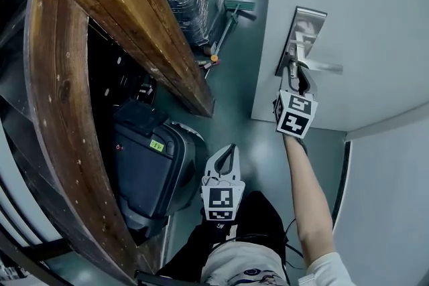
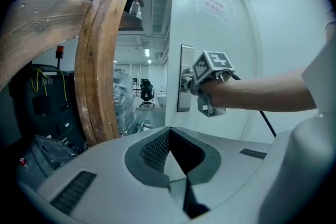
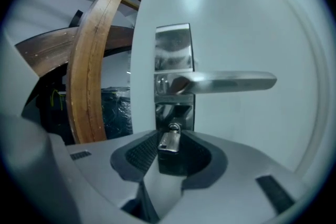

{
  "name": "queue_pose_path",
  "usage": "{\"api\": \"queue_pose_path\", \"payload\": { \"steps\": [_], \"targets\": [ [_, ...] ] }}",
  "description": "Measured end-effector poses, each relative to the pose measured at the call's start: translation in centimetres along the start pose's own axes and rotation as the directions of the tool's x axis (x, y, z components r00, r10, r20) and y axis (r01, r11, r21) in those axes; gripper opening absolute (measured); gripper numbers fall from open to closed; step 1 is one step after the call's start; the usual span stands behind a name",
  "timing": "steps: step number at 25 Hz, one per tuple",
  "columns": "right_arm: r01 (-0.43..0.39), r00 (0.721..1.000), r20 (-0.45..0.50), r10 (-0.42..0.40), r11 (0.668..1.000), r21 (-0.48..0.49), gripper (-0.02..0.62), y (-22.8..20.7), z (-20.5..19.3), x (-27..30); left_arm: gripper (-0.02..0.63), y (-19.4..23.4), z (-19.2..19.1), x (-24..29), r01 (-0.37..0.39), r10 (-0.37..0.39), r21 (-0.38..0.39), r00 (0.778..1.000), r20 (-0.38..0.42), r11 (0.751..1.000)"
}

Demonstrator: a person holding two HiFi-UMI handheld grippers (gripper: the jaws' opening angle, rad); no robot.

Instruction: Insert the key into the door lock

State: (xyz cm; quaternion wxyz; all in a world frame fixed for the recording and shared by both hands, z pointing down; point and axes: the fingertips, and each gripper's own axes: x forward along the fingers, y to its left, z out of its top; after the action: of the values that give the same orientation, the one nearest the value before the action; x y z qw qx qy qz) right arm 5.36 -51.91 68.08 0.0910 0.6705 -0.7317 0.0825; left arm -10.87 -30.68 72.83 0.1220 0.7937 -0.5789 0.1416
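Right gripper (image 3: 169, 148): fingers clamped on the key (image 3: 169, 140), raised to the door (image 3: 252, 18).
Key: at 6 o'clock below the handle (image 3: 231, 82), its tip at the lock (image 3: 174, 113); how far it is in cannot be told.
Left gripper (image 2: 169, 132): fingers closed on nothing, at 6 o'clock in the head view, well apart from the door.

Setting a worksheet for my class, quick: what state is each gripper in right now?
Left gripper: closed, holding nothing.
Right gripper: closed on the key.
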Motion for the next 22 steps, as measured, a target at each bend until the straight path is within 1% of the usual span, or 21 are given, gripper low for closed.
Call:
{"api": "queue_pose_path", "payload": {
  "steps": [3, 5, 7, 10, 11, 12, 14, 15, 17, 19, 22],
  "targets": [
    [-0.094, 0.996, 0.012, 0.094, 0.996, 0.004, 0.118, 0.5, 0.0, -4.6, 0.003, 0.0, 2.1, -1.0, -0.003, 0.003, -0.009, 1.000, 0.004, 1.000],
    [-0.169, 0.986, 0.012, 0.168, 0.985, 0.029, 0.118, 1.1, 0.8, -9.4, 0.003, -0.4, 5.1, -1.8, 0.007, -0.007, -0.011, 1.000, 0.019, 1.000],
    [-0.207, 0.978, 0.008, 0.207, 0.978, 0.028, 0.118, 1.2, 2.7, -14.7, 0.005, -1.2, 9.0, -2.7, 0.031, -0.031, -0.019, 0.998, 0.047, 0.999],
    [-0.223, 0.975, 0.023, 0.222, 0.974, 0.026, 0.117, 0.9, 7.2, -22.3, 0.005, -3.0, 14.7, -5.1, 0.072, -0.068, -0.037, 0.994, 0.091, 0.997],
    [-0.226, 0.974, 0.031, 0.226, 0.974, 0.027, 0.071, 0.8, 8.7, -24.6, 0.003, -3.6, 16.4, -6.2, 0.082, -0.078, -0.038, 0.992, 0.101, 0.996],
    [-0.233, 0.972, 0.036, 0.232, 0.972, 0.029, 0.006, 0.8, 10.1, -26.8, 0.003, -4.1, 17.8, -7.4, 0.089, -0.085, -0.035, 0.990, 0.109, 0.995],
    [-0.244, 0.969, 0.048, 0.243, 0.970, 0.018, 0.006, 0.6, 12.2, -30.5, 0.003, -4.9, 20.0, -9.9, 0.094, -0.090, -0.026, 0.988, 0.126, 0.995],
    [-0.237, 0.970, 0.062, 0.236, 0.972, 0.005, 0.006, 0.4, 13.2, -31.9, 0.005, -5.1, 20.9, -10.9, 0.092, -0.089, -0.018, 0.987, 0.137, 0.996],
    [-0.208, 0.973, 0.100, 0.207, 0.978, -0.004, 0.006, -0.5, 14.9, -33.7, 0.003, -5.2, 22.3, -12.2, 0.084, -0.085, 0.009, 0.984, 0.158, 0.996],
    [-0.186, 0.974, 0.133, 0.183, 0.983, 0.007, 0.006, -1.4, 16.2, -34.3, 0.003, -5.3, 23.5, -12.6, 0.081, -0.085, 0.028, 0.980, 0.180, 0.996],
    [-0.186, 0.971, 0.158, 0.178, 0.982, 0.034, 0.006, -1.6, 17.3, -33.8, 0.003, -5.7, 25.0, -12.8, 0.082, -0.087, 0.033, 0.972, 0.219, 0.996]
  ]
}}
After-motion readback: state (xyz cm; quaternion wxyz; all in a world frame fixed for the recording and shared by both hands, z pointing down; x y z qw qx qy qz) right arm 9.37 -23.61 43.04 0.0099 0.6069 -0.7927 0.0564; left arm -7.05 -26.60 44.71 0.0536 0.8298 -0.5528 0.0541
